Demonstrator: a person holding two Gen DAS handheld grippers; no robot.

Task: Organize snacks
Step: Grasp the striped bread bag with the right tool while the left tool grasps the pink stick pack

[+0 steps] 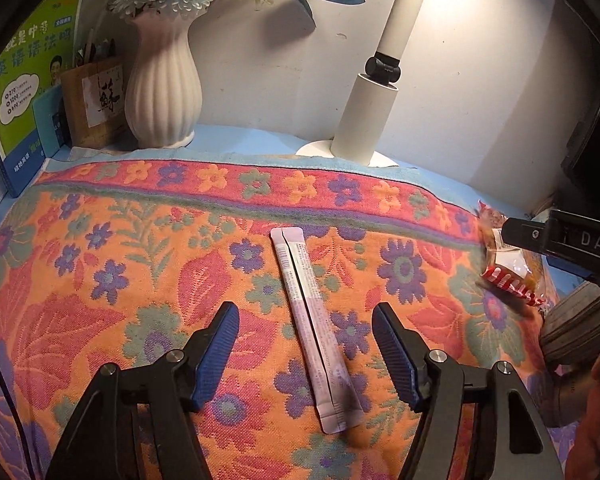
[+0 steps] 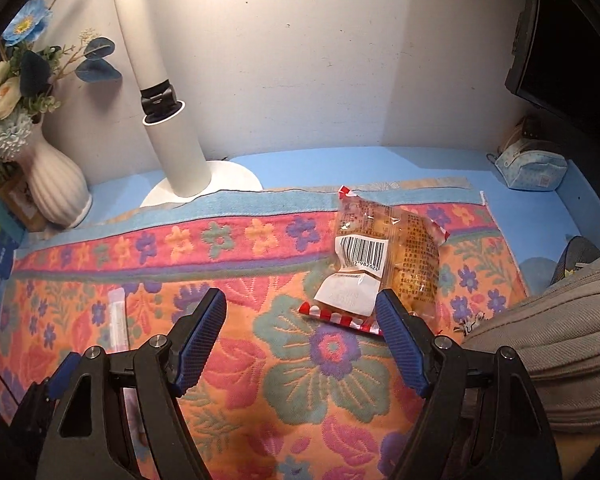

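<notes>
Here, both fingers point(image 1: 220, 344) wide, empty.

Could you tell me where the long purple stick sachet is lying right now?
In the left wrist view, the stick sachet lies flat on the floral towel, between the open left gripper jaws.

Stick sachet point(image 1: 315, 332) left of snack packet point(image 2: 384, 256), on towel point(image 1: 100, 280)

Walls: off-white wall point(image 2: 320, 60), scuffed, meeting at a corner on the right.
Desk: blue desk point(image 2: 340, 164) under a floral towel point(image 1: 140, 260).
Light: white lamp point(image 1: 364, 120) glowing at top.
Left side: ribbed white vase point(image 1: 164, 92) with flowers, books point(image 1: 24, 92).
Right side: dark monitor point(image 2: 572, 40), blue pouch point(image 2: 532, 170).
</notes>
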